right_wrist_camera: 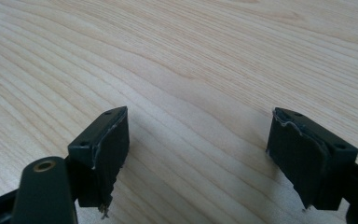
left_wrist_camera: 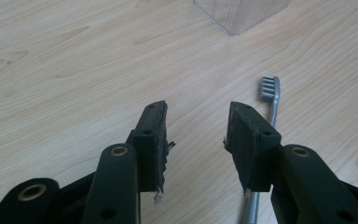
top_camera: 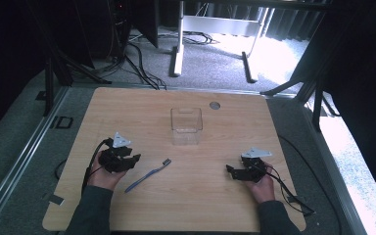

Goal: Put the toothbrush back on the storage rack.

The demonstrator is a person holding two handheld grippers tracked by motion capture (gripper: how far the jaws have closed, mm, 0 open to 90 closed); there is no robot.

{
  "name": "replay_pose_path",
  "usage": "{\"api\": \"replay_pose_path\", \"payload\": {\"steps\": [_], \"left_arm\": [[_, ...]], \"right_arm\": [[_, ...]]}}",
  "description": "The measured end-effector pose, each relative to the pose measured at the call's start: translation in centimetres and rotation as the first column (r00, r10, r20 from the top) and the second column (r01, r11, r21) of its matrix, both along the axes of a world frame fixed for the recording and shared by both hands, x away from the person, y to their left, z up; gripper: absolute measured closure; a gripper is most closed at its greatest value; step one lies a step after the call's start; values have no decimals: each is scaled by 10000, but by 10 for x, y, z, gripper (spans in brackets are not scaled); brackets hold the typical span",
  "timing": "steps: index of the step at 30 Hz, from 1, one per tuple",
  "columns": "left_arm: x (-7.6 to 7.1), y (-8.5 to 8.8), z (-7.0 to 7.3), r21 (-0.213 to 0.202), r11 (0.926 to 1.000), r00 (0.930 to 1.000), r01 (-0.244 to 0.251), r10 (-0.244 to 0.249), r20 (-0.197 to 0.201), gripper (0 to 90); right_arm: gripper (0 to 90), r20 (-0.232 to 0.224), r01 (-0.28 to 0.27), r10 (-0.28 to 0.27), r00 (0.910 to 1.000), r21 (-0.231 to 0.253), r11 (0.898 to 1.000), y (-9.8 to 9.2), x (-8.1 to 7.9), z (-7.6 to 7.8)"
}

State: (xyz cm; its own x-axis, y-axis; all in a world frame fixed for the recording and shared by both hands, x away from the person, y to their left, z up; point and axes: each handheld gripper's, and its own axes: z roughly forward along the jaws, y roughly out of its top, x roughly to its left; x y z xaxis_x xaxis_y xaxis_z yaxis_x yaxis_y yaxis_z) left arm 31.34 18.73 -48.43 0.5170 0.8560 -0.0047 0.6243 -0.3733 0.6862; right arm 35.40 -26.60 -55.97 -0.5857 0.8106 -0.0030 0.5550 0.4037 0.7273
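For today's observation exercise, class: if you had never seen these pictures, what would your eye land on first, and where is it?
Probably the clear plastic box, standing alone mid-table toward the far edge of the wooden table. Next, the blue-grey toothbrush lying flat just right of the left gripper, whose jaws stand apart with nothing between them. The right gripper rests near the table's right side, its jaws wide over bare wood.

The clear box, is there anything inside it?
Empty. In the high view the clear box stands upright and open-topped, with bare table showing through its walls; the toothbrush lies outside.
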Motion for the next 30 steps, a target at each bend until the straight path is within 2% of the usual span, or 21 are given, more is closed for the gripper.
{"api": "replay_pose_path", "payload": {"steps": [9, 14, 30], "left_arm": [[-1, -4, 4, 295, 9991, 9995, 303, -301, -80, 577], [-1, -5, 5, 394, 9988, 9995, 288, -283, -117, 573], [-1, -11, 10, 817, 9937, 9961, 771, -732, -492, 575]], "right_arm": [[205, 1, -3, 3, 10000, 1, 10000, 0, 0, 0], [205, 4, -6, 6, 10000, -2, 10000, 0, 0, 0], [205, -7, 8, -8, 10000, 13, 10000, 0, 0, 0]]}}
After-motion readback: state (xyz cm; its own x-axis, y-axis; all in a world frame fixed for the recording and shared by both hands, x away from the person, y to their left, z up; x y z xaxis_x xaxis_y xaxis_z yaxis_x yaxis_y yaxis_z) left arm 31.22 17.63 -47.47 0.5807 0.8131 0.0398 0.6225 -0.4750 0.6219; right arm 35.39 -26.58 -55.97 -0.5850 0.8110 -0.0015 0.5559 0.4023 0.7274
